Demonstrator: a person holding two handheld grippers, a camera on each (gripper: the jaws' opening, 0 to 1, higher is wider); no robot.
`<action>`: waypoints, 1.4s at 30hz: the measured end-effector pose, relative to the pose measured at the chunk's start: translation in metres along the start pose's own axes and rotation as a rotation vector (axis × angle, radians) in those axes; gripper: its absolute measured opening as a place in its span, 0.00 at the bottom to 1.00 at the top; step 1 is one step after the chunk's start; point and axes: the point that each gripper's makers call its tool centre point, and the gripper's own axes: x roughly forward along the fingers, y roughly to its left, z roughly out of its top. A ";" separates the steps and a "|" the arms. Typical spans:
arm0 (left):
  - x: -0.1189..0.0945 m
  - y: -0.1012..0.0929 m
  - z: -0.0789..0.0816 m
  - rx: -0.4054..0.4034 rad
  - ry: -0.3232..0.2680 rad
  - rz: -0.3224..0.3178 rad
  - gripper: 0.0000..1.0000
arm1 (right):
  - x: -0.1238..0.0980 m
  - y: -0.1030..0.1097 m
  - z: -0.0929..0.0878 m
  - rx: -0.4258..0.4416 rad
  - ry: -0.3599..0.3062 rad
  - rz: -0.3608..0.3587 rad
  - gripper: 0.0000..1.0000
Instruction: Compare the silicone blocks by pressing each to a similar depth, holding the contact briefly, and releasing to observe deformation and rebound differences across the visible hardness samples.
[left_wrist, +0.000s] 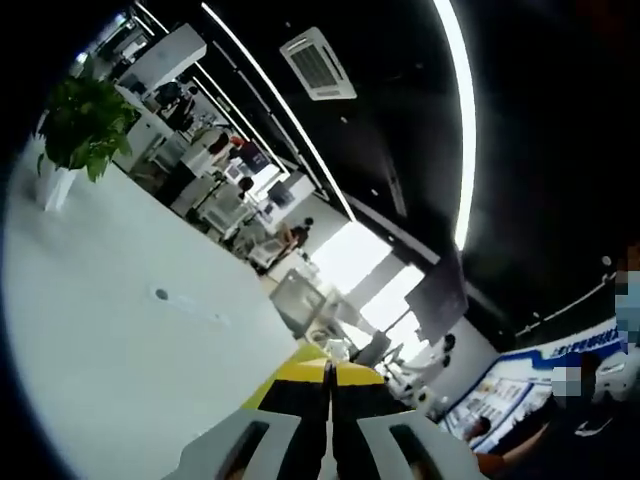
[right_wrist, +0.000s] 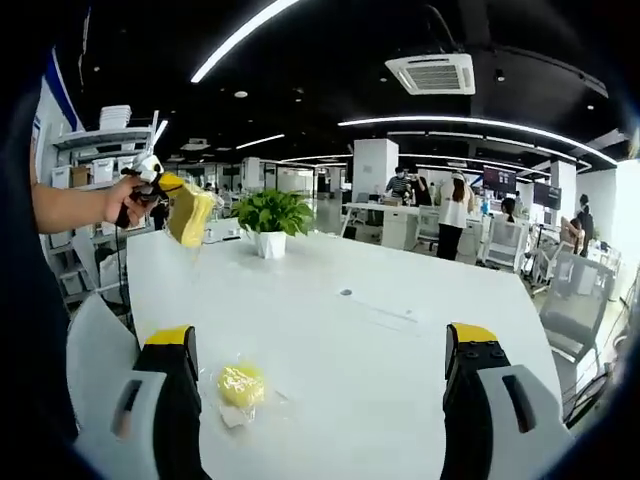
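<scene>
Spotter: Looking along right gripper (right_wrist: 320, 335) first, nearest the lens. Seeing both jaws spread wide apart, yellow tips up, pinching nothing.

Logger: Noting that. Finding anything between them?

Spotter: Spotting wrapped block (right_wrist: 241, 385), yellow, in clear film, lying flat on table (right_wrist: 400, 300). Placing it just beside the jaw on the view's left, apparently not touching it.

Logger: Logging. Seeing the other sample anywhere?

Spotter: Finding raised block (right_wrist: 190, 215) up in the air at the table's far left edge, well apart from the wrapped one. Seeing it hanging from left gripper (right_wrist: 150, 180), with a hand (right_wrist: 125, 200) gripping the handle and a bare forearm reaching in from the left.

Logger: Checking that against left gripper view?

Spotter: Seeing those jaws pressed nearly together there, only a thin line between them, with yellow showing at the tips. Not telling tip from block in that view. Judging the pinch from right gripper view instead: clamping on the raised block's upper part.

Logger: Recording surroundings?

Spotter: Noting plant (right_wrist: 270, 215) in a white pot, standing upright near the table's far end, just right of the raised block. Seeing a small round mark in the tabletop beyond the open jaws. Picking out ceiling unit (right_wrist: 432, 72) and long light strips overhead, desks and people standing well behind the table, shelves (right_wrist: 95, 150) at far left.
</scene>
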 end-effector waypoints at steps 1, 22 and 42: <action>-0.001 0.002 -0.002 -0.008 0.002 0.002 0.00 | -0.001 0.000 -0.005 0.017 0.006 -0.001 0.96; -0.014 0.067 -0.066 -0.172 0.061 0.108 0.00 | -0.014 0.008 -0.061 0.056 0.089 -0.045 0.96; -0.014 0.127 -0.117 -0.312 0.136 0.195 0.00 | -0.022 0.014 -0.083 0.072 0.126 -0.055 0.96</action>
